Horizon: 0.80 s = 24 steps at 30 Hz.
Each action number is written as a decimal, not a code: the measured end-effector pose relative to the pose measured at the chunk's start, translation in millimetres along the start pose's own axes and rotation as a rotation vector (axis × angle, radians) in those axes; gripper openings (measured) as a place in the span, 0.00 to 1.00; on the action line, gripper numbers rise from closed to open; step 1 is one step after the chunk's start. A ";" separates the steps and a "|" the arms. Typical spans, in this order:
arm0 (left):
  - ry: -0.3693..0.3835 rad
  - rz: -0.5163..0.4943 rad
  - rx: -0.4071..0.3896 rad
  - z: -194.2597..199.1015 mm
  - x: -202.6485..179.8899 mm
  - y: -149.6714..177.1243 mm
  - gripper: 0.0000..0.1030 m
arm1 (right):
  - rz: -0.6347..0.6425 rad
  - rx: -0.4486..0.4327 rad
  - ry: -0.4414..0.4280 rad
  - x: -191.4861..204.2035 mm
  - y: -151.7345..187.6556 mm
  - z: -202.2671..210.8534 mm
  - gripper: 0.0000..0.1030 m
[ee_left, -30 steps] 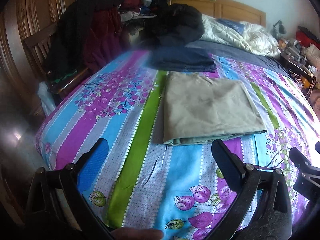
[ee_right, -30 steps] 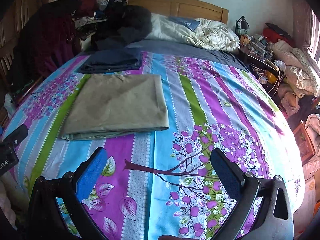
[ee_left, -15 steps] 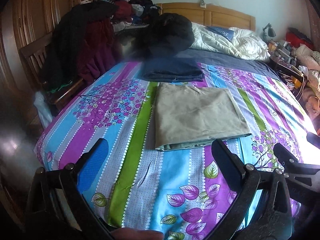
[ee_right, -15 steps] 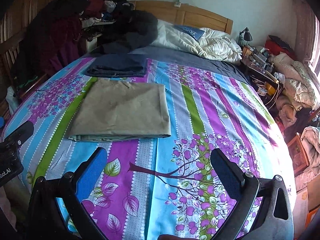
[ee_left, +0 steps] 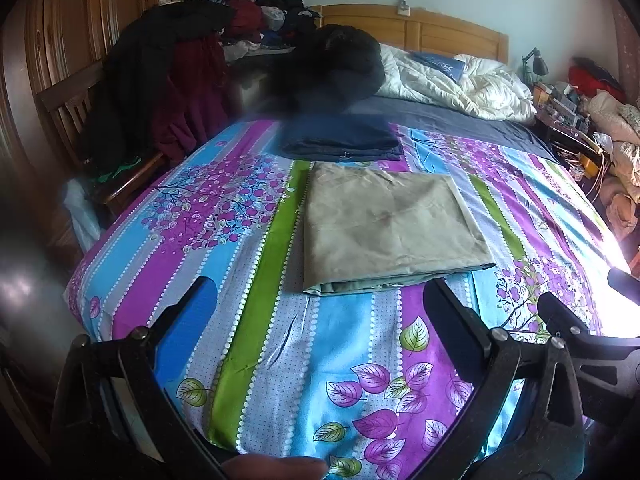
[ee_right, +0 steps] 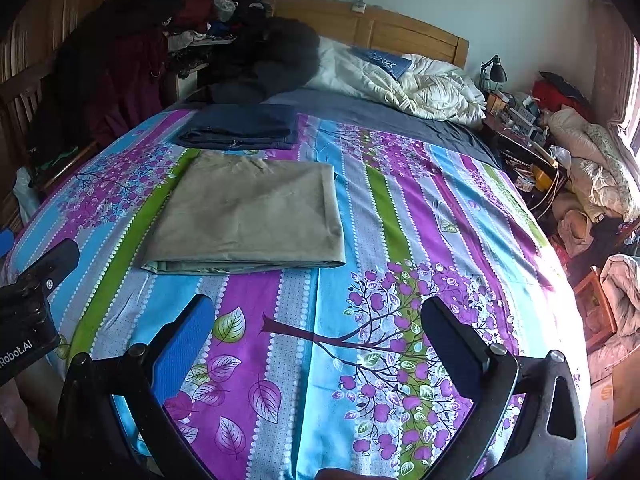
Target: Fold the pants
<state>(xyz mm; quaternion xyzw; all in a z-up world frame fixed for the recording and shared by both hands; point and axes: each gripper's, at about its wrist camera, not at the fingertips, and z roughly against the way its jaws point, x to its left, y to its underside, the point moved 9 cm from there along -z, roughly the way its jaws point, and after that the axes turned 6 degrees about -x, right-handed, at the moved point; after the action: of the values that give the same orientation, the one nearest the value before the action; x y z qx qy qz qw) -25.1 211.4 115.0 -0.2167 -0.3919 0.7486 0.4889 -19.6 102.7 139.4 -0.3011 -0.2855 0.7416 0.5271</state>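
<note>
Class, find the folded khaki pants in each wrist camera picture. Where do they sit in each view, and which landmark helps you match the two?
Left wrist view: the folded khaki pants lie centre, slightly right, on the striped bedspread.
Right wrist view: the folded khaki pants lie left of centre.
Shared landmark: the folded navy garment just beyond the pants' far edge, toward the headboard.

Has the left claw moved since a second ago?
Yes. The left claw has pulled back from the folded khaki pants: in its own view they sat just beyond the fingertips, and now more of the floral bedspread shows between.
</note>
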 end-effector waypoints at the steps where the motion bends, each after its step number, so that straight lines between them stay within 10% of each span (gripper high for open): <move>1: 0.000 -0.003 0.002 -0.3 -0.4 0.8 1.00 | -0.003 0.004 -0.001 0.3 0.8 -0.7 1.00; 24: -0.047 -0.014 -0.108 -9.0 -5.8 -25.7 1.00 | -0.044 -0.024 -0.016 3.7 -17.8 -12.1 1.00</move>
<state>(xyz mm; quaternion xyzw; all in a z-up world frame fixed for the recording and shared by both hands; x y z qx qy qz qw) -1.8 215.0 129.7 -0.2227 -0.4447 0.7276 0.4725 -0.7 112.5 144.2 -0.2950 -0.3052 0.7286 0.5376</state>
